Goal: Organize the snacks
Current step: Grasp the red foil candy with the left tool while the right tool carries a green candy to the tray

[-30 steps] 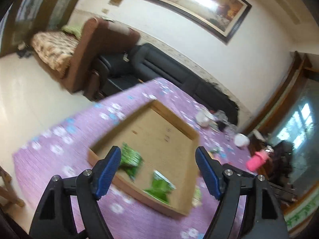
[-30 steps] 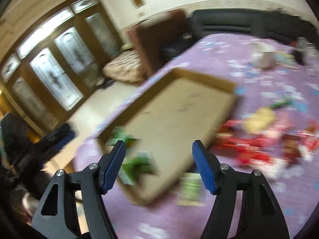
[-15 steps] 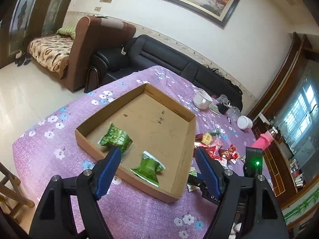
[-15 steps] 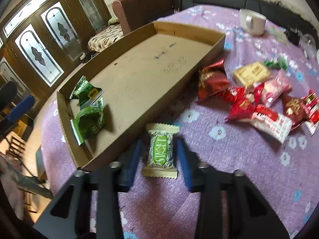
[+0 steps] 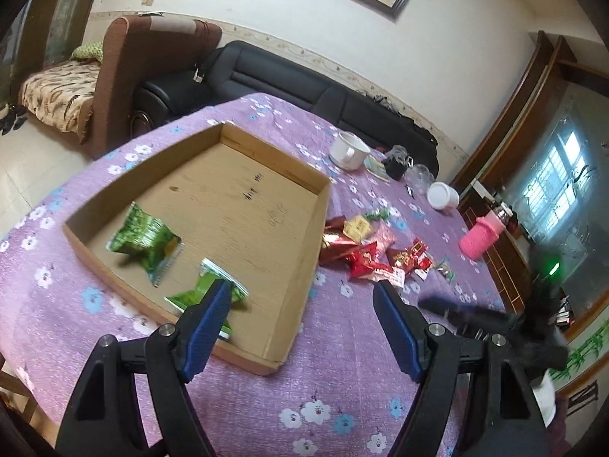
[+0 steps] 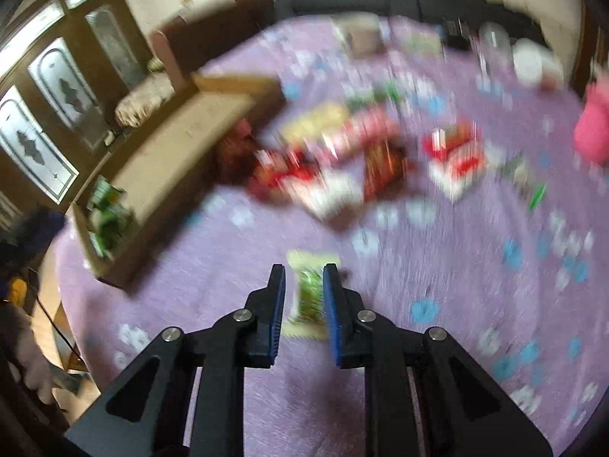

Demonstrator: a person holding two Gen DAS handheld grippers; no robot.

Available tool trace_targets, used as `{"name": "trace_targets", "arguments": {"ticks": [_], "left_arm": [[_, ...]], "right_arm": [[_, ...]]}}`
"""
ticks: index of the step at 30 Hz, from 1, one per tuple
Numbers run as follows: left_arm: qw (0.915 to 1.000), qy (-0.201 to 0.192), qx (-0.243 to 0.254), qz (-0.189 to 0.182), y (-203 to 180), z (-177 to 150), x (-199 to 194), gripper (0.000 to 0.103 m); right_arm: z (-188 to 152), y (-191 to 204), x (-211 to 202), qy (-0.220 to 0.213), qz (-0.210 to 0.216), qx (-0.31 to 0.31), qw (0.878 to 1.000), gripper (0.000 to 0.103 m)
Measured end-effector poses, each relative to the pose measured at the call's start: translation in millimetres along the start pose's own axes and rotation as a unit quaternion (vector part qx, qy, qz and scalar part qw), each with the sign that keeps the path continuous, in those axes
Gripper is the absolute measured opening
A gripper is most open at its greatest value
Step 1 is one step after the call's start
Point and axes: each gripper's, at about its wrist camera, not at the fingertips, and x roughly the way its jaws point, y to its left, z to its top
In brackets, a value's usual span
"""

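A shallow cardboard tray (image 5: 319, 205) lies on the purple flowered tablecloth and holds two green snack packets (image 5: 146, 242) (image 5: 207, 293). My left gripper (image 5: 302, 318) is open and empty above the tray's near corner. My right gripper (image 6: 303, 285) is shut on a green and cream snack packet (image 6: 310, 289) and holds it just above the cloth, right of the tray (image 6: 167, 144). A pile of red and yellow snack packets (image 5: 365, 251) lies right of the tray; it is blurred in the right wrist view (image 6: 342, 160).
A white mug (image 5: 348, 150), a glass jar (image 5: 420, 175), a white lidded pot (image 5: 441, 196) and a pink bottle (image 5: 477, 238) stand at the table's far right. A black sofa (image 5: 304, 87) and a brown armchair (image 5: 125, 72) lie beyond the table.
My right gripper closed on the green and cream packet beside the tray and has lifted and swung it right. My left gripper has shifted a little to the right.
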Motion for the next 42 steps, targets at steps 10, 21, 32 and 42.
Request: {"name": "trace_targets", "arguments": {"ticks": [10, 21, 32, 42], "left_arm": [[0.9993, -0.024, -0.008, 0.026, 12, 0, -28, 0.077], [1.0000, 0.008, 0.004, -0.002, 0, -6, -2, 0.077], [0.9903, 0.092, 0.095, -0.043, -66, -33, 45, 0.077], [0.9803, 0.140, 0.140, -0.002, -95, -48, 108, 0.064]], "right_arm": [[87, 48, 78, 0.005, 0.037, -0.018, 0.999, 0.043], [34, 34, 56, 0.059, 0.135, -0.006, 0.989, 0.032], [-19, -30, -23, -0.021, 0.074, 0.017, 0.997, 0.060], [-29, -27, 17, 0.005, 0.025, 0.013, 1.000, 0.050]]}}
